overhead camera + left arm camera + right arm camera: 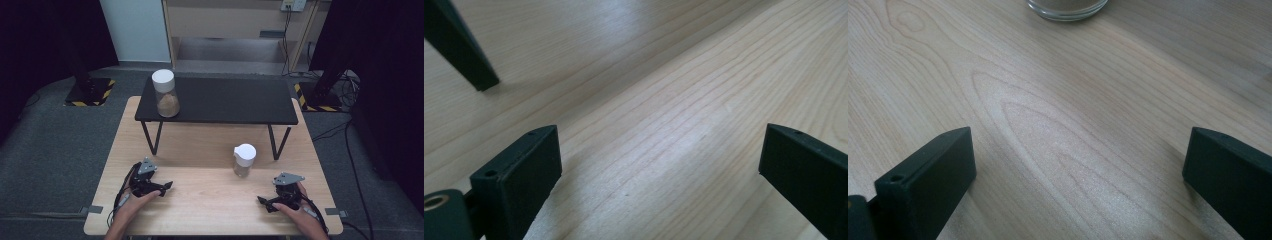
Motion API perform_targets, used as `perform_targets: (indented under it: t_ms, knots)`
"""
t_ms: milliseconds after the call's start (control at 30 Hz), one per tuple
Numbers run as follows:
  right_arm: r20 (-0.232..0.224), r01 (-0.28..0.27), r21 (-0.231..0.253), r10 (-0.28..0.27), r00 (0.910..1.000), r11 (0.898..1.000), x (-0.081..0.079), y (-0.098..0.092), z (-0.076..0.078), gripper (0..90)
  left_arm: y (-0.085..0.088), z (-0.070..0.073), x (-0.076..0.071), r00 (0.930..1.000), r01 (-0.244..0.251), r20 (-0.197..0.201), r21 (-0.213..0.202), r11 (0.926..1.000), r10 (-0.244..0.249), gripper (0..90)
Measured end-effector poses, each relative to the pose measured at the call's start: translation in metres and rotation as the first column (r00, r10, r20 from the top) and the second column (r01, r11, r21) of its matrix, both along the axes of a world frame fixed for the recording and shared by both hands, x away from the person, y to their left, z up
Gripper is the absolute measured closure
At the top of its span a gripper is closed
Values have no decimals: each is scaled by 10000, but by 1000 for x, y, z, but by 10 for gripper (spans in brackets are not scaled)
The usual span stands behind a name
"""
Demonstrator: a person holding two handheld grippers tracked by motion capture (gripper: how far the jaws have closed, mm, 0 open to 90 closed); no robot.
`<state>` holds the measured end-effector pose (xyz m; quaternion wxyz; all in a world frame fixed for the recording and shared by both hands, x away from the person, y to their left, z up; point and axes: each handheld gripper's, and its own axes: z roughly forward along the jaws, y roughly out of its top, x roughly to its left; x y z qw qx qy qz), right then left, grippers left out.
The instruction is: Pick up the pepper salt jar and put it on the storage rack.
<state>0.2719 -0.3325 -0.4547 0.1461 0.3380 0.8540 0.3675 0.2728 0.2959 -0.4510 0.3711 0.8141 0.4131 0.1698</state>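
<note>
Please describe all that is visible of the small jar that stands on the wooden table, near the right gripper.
The small jar is of clear glass, as it looks, with a round white lid that is on. It seems to hold a little pale brownish content low inside. It stands upright on the wooden table, in front of the black shelf and close to its right leg. Nothing grips it: the right gripper lies apart, nearer the person. The right gripper view shows its round glass base resting flat on the wood.
</note>
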Motion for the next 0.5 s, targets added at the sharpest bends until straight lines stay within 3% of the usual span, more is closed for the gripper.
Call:
perform_targets:
  t_ms: [67,233,333,500]
  knots:
    - [0,0,1,0,10000,10000,0,0,0,12,-3,-1,2,9999,-41,-98,289,9996,44,24]
    - [-1,-2,0,2,10000,10000,0,0,0,12,-2,-1,2,9999,-78,-147,207,9998,81,22]
    - [-1,-1,0,1,10000,10000,0,0,0,12,-9,0,0,9999,-91,-41,627,9980,93,15]
    - [2,-2,-1,2,10000,10000,0,0,0,13,-10,0,0,9998,-165,-72,627,9979,169,1]
